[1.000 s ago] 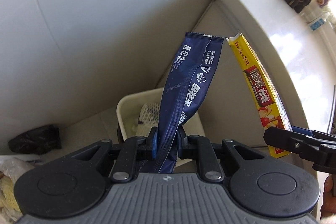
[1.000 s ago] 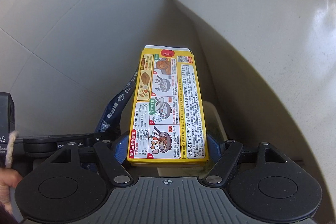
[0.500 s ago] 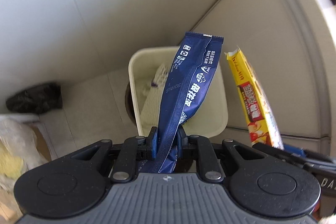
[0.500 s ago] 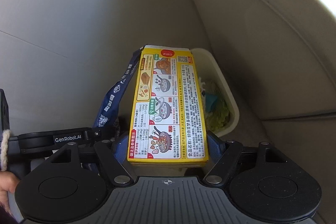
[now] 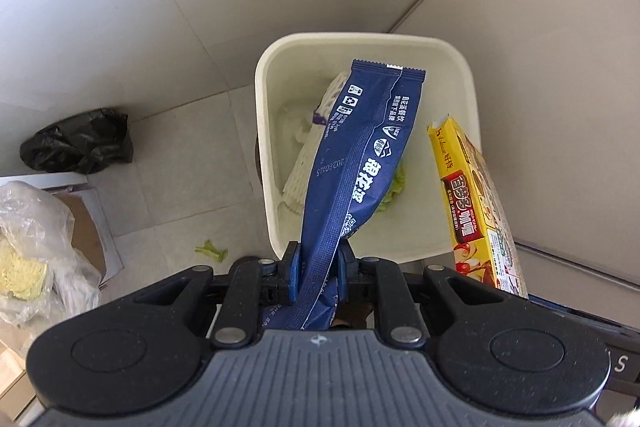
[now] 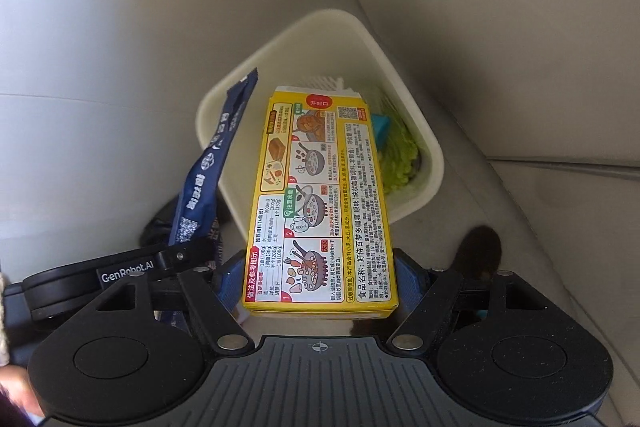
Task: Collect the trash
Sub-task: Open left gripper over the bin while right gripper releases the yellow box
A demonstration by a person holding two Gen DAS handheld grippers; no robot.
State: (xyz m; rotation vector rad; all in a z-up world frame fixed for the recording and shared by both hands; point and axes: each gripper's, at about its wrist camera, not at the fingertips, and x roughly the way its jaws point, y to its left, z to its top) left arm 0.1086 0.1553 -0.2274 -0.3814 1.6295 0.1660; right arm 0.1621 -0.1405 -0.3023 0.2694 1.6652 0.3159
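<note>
"GenRobot.AI" on the left gripper's black arm [image 6: 120, 273] — "20260105" on the blue wrapper [image 5: 360, 163] — "600ml" on the yellow box [image 6: 320, 203]

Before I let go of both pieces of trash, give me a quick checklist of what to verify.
1. Left gripper jaws clamped on blue wrapper: ok.
2. Right gripper jaws clamped on yellow box: ok.
3. Wrapper's free end over the cream bin: ok.
4. Box's far end over the bin opening: ok in the right wrist view; near the rim in the left.
5. Room in the bin above the foam netting and green scraps: ok.
6. Box clears the rim when dropped: cannot tell.
</note>
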